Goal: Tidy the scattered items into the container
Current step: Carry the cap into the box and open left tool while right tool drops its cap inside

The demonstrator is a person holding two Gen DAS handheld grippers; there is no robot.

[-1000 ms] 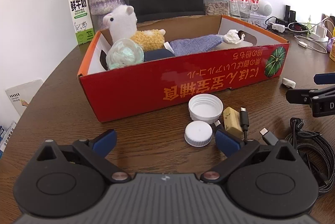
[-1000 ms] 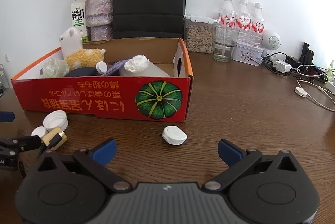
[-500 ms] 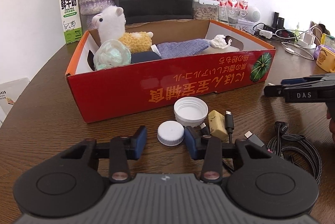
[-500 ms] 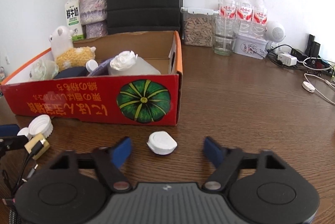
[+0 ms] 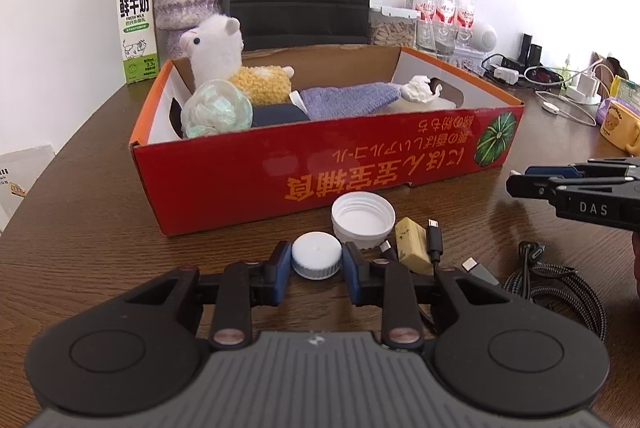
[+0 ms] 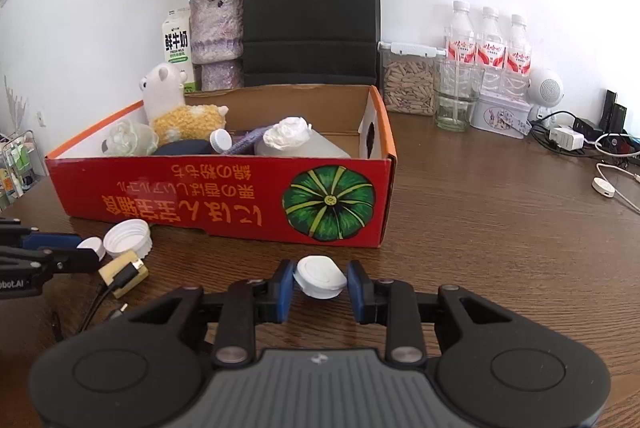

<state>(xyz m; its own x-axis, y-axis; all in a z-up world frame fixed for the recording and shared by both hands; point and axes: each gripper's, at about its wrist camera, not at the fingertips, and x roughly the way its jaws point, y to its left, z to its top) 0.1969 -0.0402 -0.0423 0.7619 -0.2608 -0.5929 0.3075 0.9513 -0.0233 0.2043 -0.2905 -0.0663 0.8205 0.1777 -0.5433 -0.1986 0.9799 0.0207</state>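
A small white bottle cap (image 5: 316, 258) lies on the brown table in front of the red cardboard box (image 5: 320, 163). My left gripper (image 5: 316, 264) is closing on it, and its blue pads (image 5: 282, 262) touch both sides of the cap. In the right wrist view a flat white lid (image 6: 320, 276) sits before the box's pumpkin picture (image 6: 328, 203). My right gripper (image 6: 320, 284) is closing too, its pads against that lid. A wider white cap (image 5: 362, 218), open side up, a yellow block (image 5: 412, 244) and cable plugs (image 5: 434, 240) lie just right of the left gripper.
The box holds an alpaca plush (image 5: 224, 55), a purple cloth (image 5: 348, 99) and several other things. A braided cable (image 5: 560, 284) is coiled at the right. Behind the box stand a vase (image 6: 216, 27), a milk carton (image 6: 178, 43), a black bag (image 6: 312, 11), bottles (image 6: 488, 43) and chargers (image 6: 568, 139).
Both grippers' jaws have closed from wide open onto their white pieces: the left around the small cap, the right around the flat lid. Both cameras came a little nearer to the items.
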